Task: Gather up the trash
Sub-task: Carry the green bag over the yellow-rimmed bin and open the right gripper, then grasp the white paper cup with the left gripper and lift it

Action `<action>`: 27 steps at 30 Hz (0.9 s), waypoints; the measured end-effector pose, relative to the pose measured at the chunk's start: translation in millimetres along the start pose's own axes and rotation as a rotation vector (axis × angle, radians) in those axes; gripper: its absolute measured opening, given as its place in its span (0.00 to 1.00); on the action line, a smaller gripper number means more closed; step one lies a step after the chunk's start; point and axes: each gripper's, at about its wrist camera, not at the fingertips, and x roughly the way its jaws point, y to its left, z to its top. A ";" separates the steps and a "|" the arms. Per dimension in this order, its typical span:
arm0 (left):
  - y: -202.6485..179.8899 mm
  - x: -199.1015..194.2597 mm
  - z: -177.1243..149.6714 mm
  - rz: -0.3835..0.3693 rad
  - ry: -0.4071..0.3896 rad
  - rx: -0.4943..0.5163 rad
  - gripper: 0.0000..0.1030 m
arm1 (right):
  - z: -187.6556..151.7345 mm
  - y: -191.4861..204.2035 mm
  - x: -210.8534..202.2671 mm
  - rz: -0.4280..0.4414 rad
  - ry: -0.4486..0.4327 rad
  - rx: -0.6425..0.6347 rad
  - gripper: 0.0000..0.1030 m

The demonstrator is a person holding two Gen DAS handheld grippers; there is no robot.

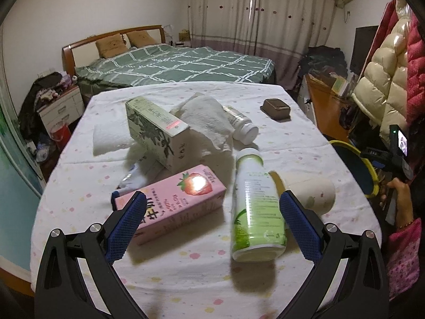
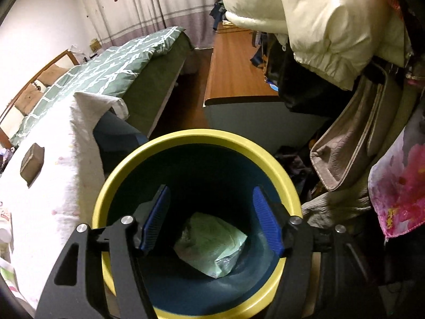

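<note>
In the left wrist view my left gripper point(image 1: 211, 199) is open over the table point(image 1: 186, 287), empty. Between its fingers lie a pink strawberry milk carton point(image 1: 175, 204) and a green-and-white bottle point(image 1: 255, 210) on its side. A paper cup point(image 1: 310, 194) lies beside the right finger. Further back are a green patterned box point(image 1: 156, 133), crumpled tissue point(image 1: 207, 119) and a white bottle point(image 1: 243, 127). In the right wrist view my right gripper point(image 2: 211, 218) is open above the yellow-rimmed blue bin point(image 2: 196, 138). A green wrapper point(image 2: 212, 244) lies in the bin's bottom.
A brown box point(image 1: 276, 107) sits at the table's far right. The bin point(image 1: 353, 167) stands off the table's right edge. A bed point(image 1: 172, 63) is behind the table. Coats point(image 2: 318, 21) and a bag point(image 2: 350, 138) hang right of the bin; a wooden desk point(image 2: 236, 66) is beyond.
</note>
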 end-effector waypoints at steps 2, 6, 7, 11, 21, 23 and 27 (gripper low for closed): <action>-6.4 -0.4 0.8 -0.038 0.002 0.009 0.96 | 0.4 3.3 -6.6 0.009 -0.011 -0.004 0.61; -44.6 2.3 2.8 -0.134 0.012 0.097 0.96 | 1.9 7.6 -16.6 0.021 -0.029 -0.014 0.63; -53.3 4.1 3.3 -0.149 0.015 0.110 0.96 | 1.8 8.1 -17.9 0.023 -0.031 -0.016 0.63; -91.8 16.8 3.7 -0.204 0.036 0.161 0.96 | 0.9 8.0 -21.8 0.040 -0.033 -0.018 0.64; -116.3 45.1 -0.1 -0.143 0.106 0.142 0.96 | -4.3 3.1 -30.2 0.090 -0.042 -0.008 0.64; -126.7 49.0 -3.1 -0.175 0.128 0.161 0.96 | -5.0 2.8 -30.8 0.100 -0.042 -0.005 0.64; -145.8 57.7 -8.4 -0.178 0.135 0.206 0.95 | -6.8 2.6 -33.8 0.114 -0.045 -0.008 0.64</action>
